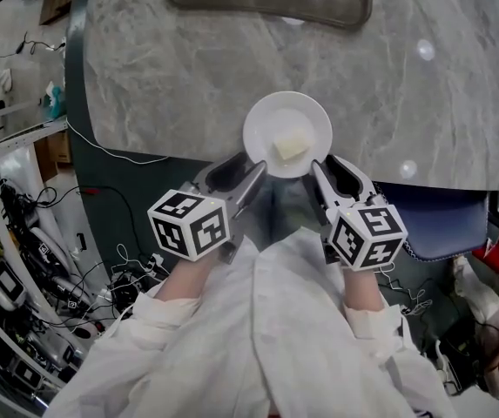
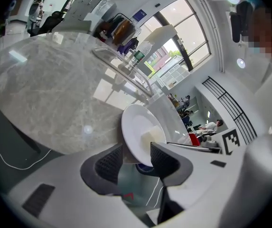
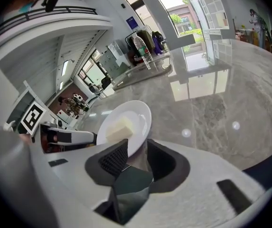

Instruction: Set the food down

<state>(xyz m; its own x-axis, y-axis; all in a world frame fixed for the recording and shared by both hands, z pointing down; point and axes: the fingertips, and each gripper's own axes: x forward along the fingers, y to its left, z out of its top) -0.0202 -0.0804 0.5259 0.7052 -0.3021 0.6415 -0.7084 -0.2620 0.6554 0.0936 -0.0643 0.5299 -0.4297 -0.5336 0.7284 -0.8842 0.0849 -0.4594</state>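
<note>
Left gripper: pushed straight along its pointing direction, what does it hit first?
The plate: its rim already sits between the left gripper's open fingers, so pushing on would probably slide it across the table.

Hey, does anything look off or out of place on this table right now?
The white plate with the pale food block sits at the very near edge of the marble table, and its rim seems to overhang there. Nothing looks spilled or broken.
</note>
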